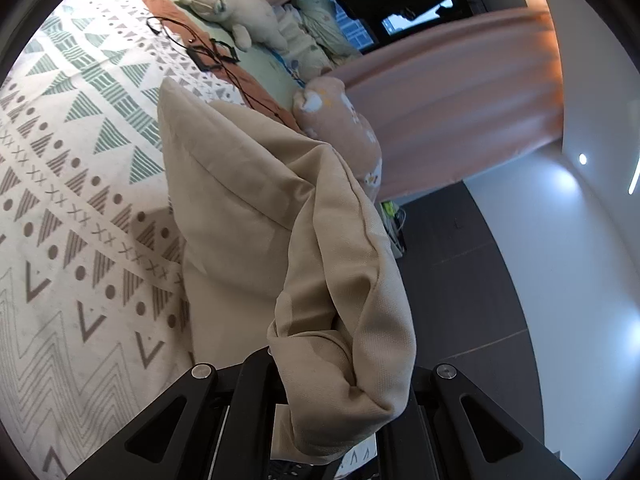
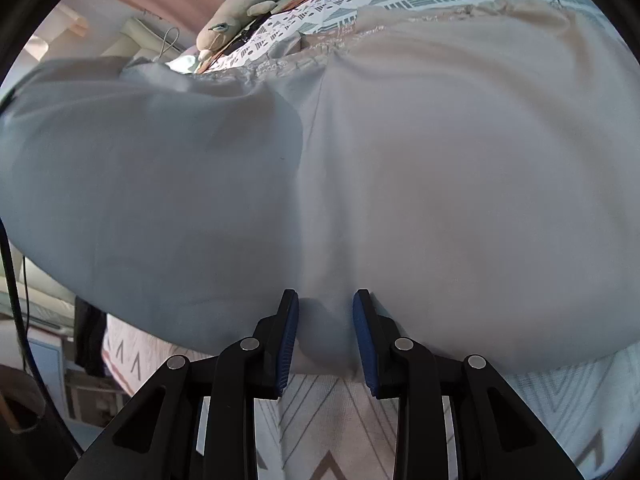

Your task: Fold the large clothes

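Note:
A large beige garment (image 1: 256,208) hangs over the patterned bed cover (image 1: 80,160). My left gripper (image 1: 332,400) is shut on a bunched edge of it and holds it lifted above the bed; the cloth hides the fingertips. In the right wrist view the same beige garment (image 2: 400,160) fills the frame, spread on the bed cover (image 2: 328,420). My right gripper (image 2: 326,320) has its blue-padded fingers (image 2: 290,320) apart, with a fold of the garment's near edge between them.
A plush toy (image 1: 236,8) and a black cable with glasses-like frame (image 1: 208,56) lie at the far side of the bed. A pink pillow (image 1: 340,120) and pink curtain (image 1: 460,92) stand beyond. Dark floor (image 1: 472,280) lies right of the bed.

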Available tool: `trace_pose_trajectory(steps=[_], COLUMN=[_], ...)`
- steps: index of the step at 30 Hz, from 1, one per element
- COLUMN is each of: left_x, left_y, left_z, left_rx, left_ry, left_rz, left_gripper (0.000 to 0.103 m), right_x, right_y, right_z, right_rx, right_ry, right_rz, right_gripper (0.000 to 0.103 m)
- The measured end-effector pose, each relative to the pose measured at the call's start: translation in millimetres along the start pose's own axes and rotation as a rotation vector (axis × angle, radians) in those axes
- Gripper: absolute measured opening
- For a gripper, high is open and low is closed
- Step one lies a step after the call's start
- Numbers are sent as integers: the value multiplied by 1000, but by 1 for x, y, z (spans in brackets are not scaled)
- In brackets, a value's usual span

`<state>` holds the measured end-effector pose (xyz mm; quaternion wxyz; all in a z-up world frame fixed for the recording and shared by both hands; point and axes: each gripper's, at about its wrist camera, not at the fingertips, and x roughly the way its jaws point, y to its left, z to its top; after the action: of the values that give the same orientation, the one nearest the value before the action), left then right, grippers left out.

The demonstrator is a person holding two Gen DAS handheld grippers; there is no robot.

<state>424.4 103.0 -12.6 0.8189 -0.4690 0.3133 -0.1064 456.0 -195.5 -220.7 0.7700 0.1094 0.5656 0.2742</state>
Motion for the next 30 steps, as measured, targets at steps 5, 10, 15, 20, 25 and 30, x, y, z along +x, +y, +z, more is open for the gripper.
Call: trace_pose_trajectory(steps=[5, 10, 15, 20, 25, 30], left_x=[26, 55, 88, 130, 175, 217], left_y=[-28, -56, -75, -86, -97, -103], left_z=[-8, -19, -31, -45, -71, -115], left_rx=[51, 94, 121, 119, 125, 141], left_ry=[42, 93, 149, 216, 295, 388], left_rz=[1, -13, -20, -31, -34, -23], left_gripper=[6, 6, 6, 6, 6, 6], right_x=[4, -4, -42, -92, -141, -173], right_y=[-9, -16, -35, -73, -125, -181], right_z=[-5, -3, -7, -4, -13, -31], right_rx=[39, 45, 69, 120, 214, 336], right_ry=[4, 34, -26, -112, -197, -240], right_rz=[48, 104, 123, 71, 7, -54], right_gripper=[30, 30, 30, 30, 30, 30])
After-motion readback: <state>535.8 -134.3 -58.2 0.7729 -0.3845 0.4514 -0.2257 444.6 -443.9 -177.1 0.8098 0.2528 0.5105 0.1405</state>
